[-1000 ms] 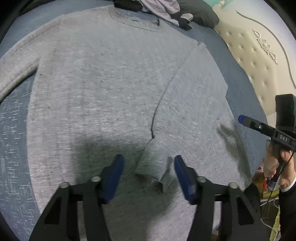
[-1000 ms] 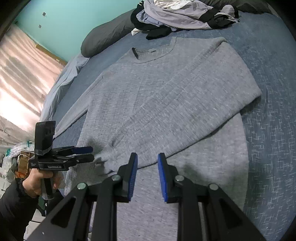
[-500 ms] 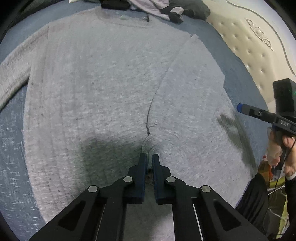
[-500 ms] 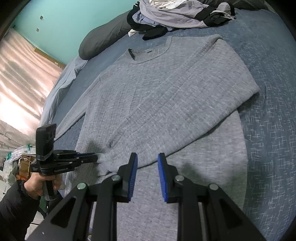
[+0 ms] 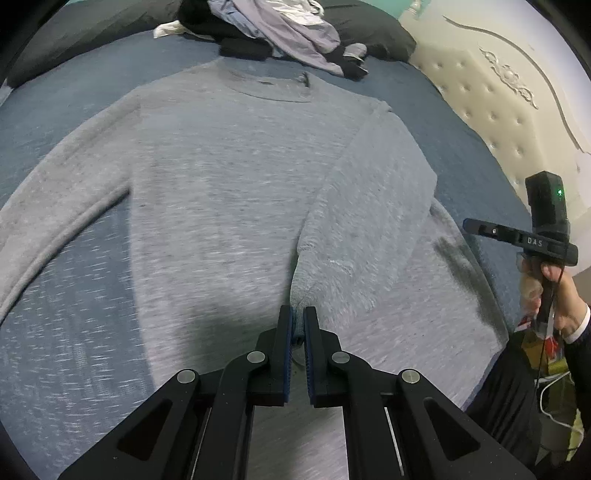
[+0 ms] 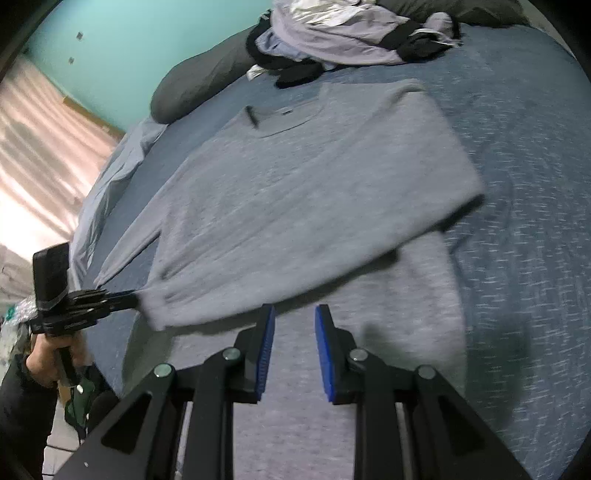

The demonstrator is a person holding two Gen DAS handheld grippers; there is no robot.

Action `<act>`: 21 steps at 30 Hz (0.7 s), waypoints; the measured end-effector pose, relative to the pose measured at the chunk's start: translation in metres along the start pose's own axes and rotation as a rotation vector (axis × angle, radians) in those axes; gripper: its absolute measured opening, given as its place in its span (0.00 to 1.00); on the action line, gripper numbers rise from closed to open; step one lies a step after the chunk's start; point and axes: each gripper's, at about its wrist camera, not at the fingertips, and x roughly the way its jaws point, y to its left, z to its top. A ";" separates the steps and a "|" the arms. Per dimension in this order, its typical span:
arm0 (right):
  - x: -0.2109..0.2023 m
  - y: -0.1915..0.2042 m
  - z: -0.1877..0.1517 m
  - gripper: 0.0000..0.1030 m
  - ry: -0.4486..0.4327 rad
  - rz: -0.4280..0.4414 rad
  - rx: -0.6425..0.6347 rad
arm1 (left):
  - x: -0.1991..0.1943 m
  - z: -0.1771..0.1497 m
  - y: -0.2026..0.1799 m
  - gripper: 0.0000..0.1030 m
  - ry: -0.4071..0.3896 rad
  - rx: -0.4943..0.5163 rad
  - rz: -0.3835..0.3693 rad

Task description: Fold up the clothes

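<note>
A grey sweater (image 5: 221, 184) lies face up on the blue bedcover (image 5: 55, 332), collar at the far end. Its right-hand sleeve (image 5: 369, 221) is folded across the body. My left gripper (image 5: 297, 314) is shut on that sleeve's cuff (image 5: 297, 295), which hangs lifted off the body. In the right wrist view the left gripper (image 6: 135, 297) holds the cuff (image 6: 151, 302) at the left, with the sleeve stretched above the sweater (image 6: 314, 192). My right gripper (image 6: 294, 314) hovers over the sweater's lower part, open by a narrow gap with nothing between its fingers. The right gripper (image 5: 471, 224) shows at the sweater's right edge.
A pile of loose clothes (image 5: 280, 33) lies past the collar, against dark pillows (image 6: 195, 85). A cream tufted headboard (image 5: 498, 110) runs along the right side. A pink curtain (image 6: 37, 166) and teal wall stand left. A hand (image 5: 554, 291) holds the right gripper.
The left gripper closed on the sleeve cuff, then rose and drew back, lifting the cuff off the sweater body. The right gripper kept its place and its gap.
</note>
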 end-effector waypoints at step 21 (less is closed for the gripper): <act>0.009 -0.109 0.040 0.25 -0.079 -0.234 0.091 | -0.020 0.007 0.025 0.06 -0.036 -0.035 0.007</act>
